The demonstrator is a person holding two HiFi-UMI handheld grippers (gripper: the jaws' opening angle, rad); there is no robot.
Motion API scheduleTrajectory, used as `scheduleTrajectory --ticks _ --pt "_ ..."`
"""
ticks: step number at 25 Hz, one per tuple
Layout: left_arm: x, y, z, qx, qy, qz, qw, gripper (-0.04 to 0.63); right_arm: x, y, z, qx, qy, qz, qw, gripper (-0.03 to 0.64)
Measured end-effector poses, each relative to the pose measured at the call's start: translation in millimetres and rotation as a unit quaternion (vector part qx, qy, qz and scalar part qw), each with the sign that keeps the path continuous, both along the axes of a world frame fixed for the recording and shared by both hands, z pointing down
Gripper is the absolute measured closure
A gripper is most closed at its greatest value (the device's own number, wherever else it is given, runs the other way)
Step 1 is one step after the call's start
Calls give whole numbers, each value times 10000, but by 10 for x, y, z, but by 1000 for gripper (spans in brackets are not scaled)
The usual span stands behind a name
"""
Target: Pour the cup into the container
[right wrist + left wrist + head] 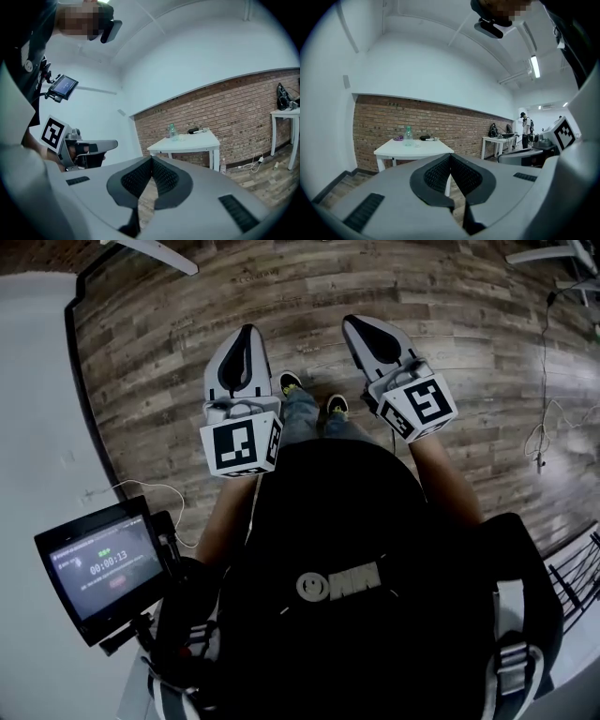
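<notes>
My head camera shows only what is close to me. My left tool (247, 334) and right tool (356, 324) are held out side by side over the brown wooden plank floor (141, 343). My shoes (291, 382) are between them, and a small black monitor (98, 568) sits at my left.

The task's things appear only in the tools' own cameras. Both look across the room at a white square tabletop (417, 149) standing against a red brick wall (454, 123). A clear plastic bottle with a green cap (408, 135) stands upright toward the tabletop's far left corner. A small pale thing (416, 143) just beside it may be the cup, but it is too small for me to tell.

Those same cameras show each tool's ribbed black pads (436, 176) pressed together at the tips, with nothing pinched between them.

Only the left tool's camera catches a person (526, 124) standing far off along the wall.
</notes>
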State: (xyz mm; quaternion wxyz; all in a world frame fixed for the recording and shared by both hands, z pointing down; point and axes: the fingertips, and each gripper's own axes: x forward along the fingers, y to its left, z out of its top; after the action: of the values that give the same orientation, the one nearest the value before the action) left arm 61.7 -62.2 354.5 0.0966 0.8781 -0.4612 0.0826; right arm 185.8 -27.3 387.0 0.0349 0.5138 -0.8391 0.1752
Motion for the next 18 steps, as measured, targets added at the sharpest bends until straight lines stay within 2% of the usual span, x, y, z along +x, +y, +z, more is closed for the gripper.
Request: scheduleTrajectory --ticks 9,18 --pt "-95 -224 -96 242 -111 -105 9996 595 27 -72 -86 34 62 39 10000 612" --pt "-37 -235 -55 274 -140 49 9995 595 49 -173 -162 284 -48 263 9992 612"
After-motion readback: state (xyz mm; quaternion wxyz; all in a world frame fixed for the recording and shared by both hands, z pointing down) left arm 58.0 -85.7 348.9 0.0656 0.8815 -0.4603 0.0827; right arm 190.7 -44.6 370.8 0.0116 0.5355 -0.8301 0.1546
